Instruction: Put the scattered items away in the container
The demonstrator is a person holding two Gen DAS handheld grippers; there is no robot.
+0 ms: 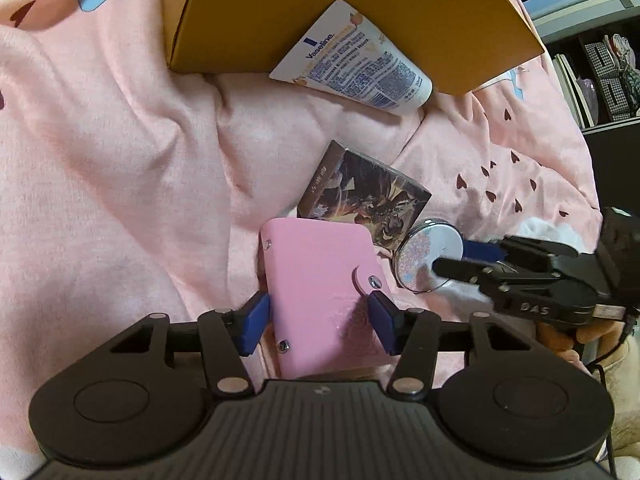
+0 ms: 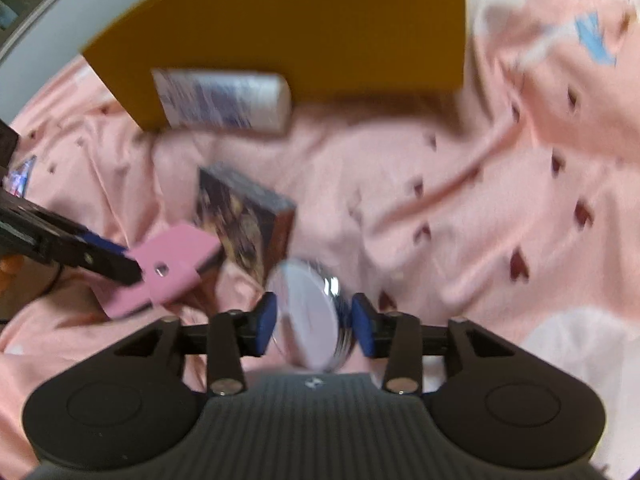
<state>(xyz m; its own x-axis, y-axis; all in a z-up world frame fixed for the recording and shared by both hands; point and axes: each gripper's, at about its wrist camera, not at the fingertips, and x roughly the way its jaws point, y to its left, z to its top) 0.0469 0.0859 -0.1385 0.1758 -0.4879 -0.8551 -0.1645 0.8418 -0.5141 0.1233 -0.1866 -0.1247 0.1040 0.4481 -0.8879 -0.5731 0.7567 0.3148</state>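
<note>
Both grippers grip items on the pink blanket [image 1: 120, 160].
Left gripper [image 1: 318, 320] clamps the pink wallet [image 1: 320, 280]; right gripper [image 2: 314, 322] pinches the round compact [image 2: 308, 312]; the yellow box [image 1: 320, 8] lies beyond, well apart.

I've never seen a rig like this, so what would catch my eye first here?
Probably the pink wallet clamped in the left gripper, low in the centre, and the round glittery compact pinched on edge by the right gripper. Behind them, a Vaseline tube leans on the yellow box.
</note>
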